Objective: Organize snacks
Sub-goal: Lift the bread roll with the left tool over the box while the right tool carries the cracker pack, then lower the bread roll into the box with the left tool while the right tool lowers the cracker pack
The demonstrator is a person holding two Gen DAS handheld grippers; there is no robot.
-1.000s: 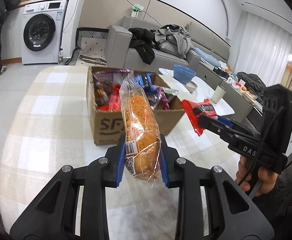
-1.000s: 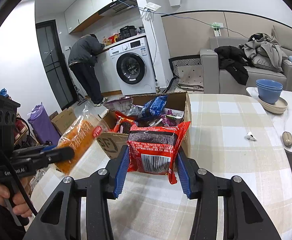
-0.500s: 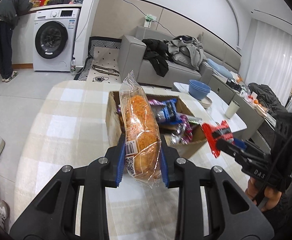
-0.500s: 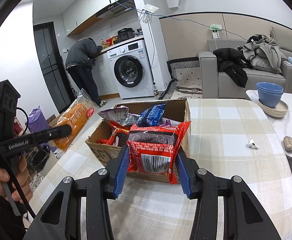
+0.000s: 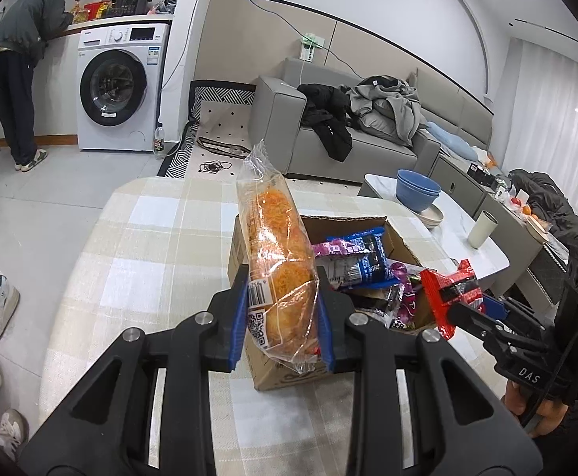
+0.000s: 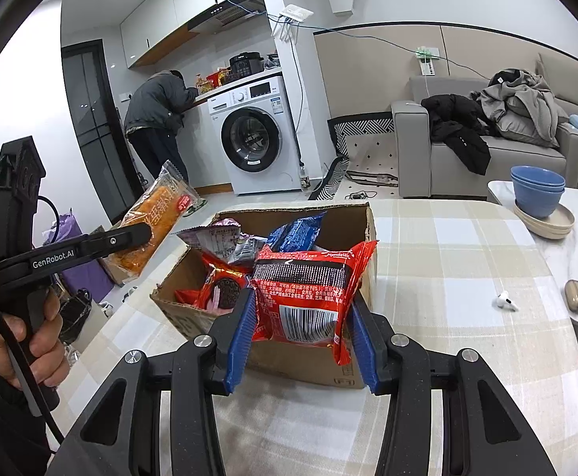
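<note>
My left tongs (image 5: 280,319) hide the lower end of the bread pack (image 5: 277,269); only its crinkled clear wrapper, the orange floss-crusted loaf inside and a barcode label show between the blue pads. They are clamped narrow on it, and it stands nearly upright, above the near corner of the cardboard box (image 5: 285,377). From the right wrist view I see the same bread pack (image 6: 150,230) held out to the left of the box, off the edge of the surface (image 6: 447,261).

My right tongs (image 6: 301,337) are closed on a red cookie packet (image 6: 309,293), a glossy foil pouch with a barcode facing me and small print I cannot read. It blocks my view of the box's near right corner. In the left view that packet (image 5: 449,289) shows only as a crumpled red edge pinched at the right tongs' tip (image 5: 463,313).

The cardboard box (image 6: 336,222) is open-topped, with rough torn flaps, and sits on a beige checked cloth. Inside I make out a blue wrapper (image 6: 297,230), a pale purple one (image 6: 209,238) and a red pack with a dark round cookie printed on it (image 6: 225,285); the deeper contents are a jumble I cannot sort.

Farther right on the cloth lie a white earbud (image 6: 505,301) and a tan case (image 6: 576,295).
</note>
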